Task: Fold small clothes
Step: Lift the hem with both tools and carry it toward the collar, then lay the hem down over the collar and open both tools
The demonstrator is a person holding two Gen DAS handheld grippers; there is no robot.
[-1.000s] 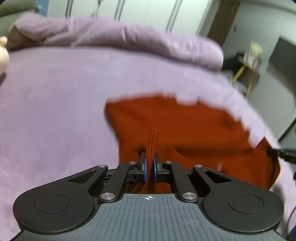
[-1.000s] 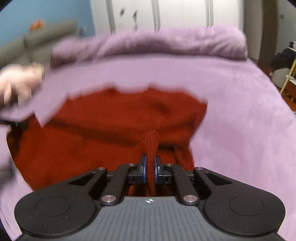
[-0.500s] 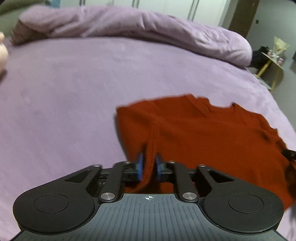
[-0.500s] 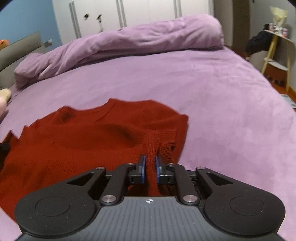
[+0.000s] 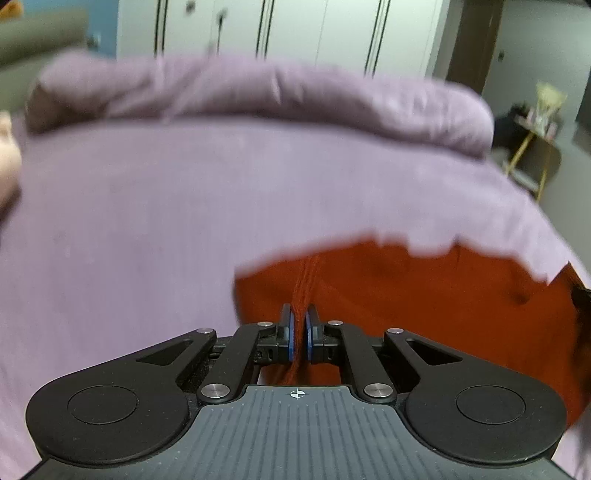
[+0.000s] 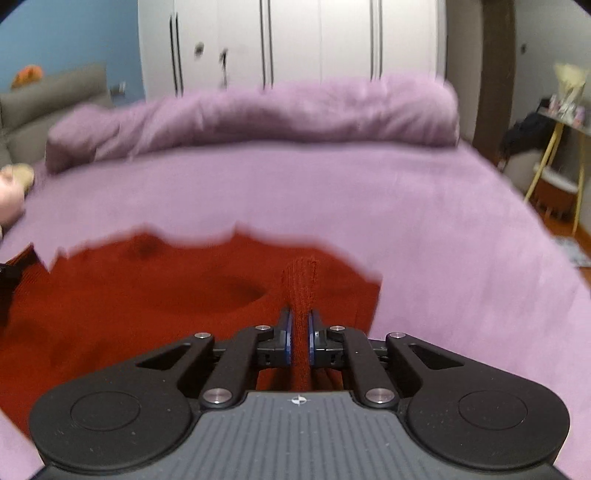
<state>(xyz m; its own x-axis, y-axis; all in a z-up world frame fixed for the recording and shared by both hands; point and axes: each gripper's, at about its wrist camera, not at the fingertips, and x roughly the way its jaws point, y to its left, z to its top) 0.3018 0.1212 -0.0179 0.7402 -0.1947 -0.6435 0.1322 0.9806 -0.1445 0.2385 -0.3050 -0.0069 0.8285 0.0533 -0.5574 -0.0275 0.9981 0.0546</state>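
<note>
Since half a second ago, both my grippers have lifted and tipped up, so the wardrobe [image 5: 295, 33] fills the top of each view and the red sweater [image 5: 424, 295] sits lower and blurred. My left gripper [image 5: 298, 332] is pinched nearly closed on a ridge of the sweater's knit, near its left end. My right gripper [image 6: 299, 332] is clamped the same way on a raised fold near the sweater's right end. Both point level toward the far edge of the bed [image 6: 443, 229], side by side. The sweater hangs stretched between them over the near edge of the bed; I think its far edge is off the cover, though motion blur makes that uncertain. Bare purple cover runs from the sweater to the rolled duvet [image 6: 258, 114] along the far edge.
</note>
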